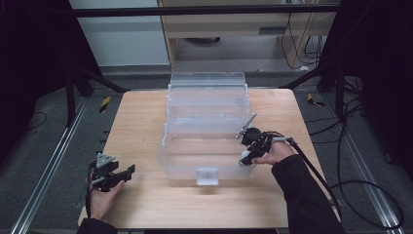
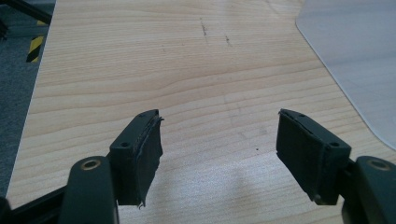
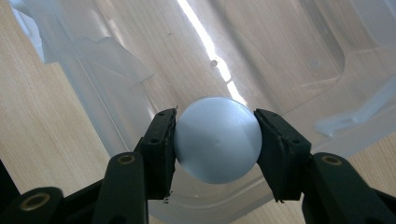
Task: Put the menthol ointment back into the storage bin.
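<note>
Right gripper (image 3: 215,140) pinches a pale blue smooth ball (image 3: 217,139) over the clear plastic bin's (image 1: 185,161) 4 o'clock corner, seemingly for dropping in; left gripper (image 2: 219,149) rests spread at 8 o'clock

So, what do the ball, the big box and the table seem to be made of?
The ball, clamped in the right gripper, looks like smooth matte plastic, perhaps foam: pale, even, without shine. The box seems clear, slightly frosted plastic, since the table shows through its walls. The table top looks like light wood or a wood-look laminate, with visible grain lines and a dull finish.
</note>
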A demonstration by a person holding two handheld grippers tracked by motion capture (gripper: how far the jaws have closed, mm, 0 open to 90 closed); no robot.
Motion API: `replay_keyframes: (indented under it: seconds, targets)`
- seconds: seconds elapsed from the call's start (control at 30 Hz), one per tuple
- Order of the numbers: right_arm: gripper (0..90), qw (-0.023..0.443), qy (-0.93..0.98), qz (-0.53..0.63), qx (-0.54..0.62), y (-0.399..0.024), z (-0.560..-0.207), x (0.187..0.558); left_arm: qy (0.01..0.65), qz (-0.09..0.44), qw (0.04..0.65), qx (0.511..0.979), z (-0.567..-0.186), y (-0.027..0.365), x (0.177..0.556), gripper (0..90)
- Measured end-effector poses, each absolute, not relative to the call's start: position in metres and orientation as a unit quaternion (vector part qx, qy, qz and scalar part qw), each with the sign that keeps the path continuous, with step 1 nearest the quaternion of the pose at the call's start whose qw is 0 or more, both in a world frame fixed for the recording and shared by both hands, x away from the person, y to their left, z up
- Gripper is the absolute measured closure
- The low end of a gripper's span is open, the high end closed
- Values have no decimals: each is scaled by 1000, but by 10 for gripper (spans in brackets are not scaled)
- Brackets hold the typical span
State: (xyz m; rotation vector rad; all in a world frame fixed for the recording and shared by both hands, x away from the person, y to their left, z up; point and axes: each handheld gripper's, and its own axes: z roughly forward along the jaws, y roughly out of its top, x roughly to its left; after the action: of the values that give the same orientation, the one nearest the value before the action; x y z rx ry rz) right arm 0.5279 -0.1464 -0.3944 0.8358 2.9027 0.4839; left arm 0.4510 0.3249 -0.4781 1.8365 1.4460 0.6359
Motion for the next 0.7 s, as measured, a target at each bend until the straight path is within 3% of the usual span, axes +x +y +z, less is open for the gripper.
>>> replay_keyframes:
  seconds: [0.7]
  targets:
    - [508, 37, 954, 148, 260, -144, -404, 525, 558, 245, 352, 710, -478, 324, 450, 308]
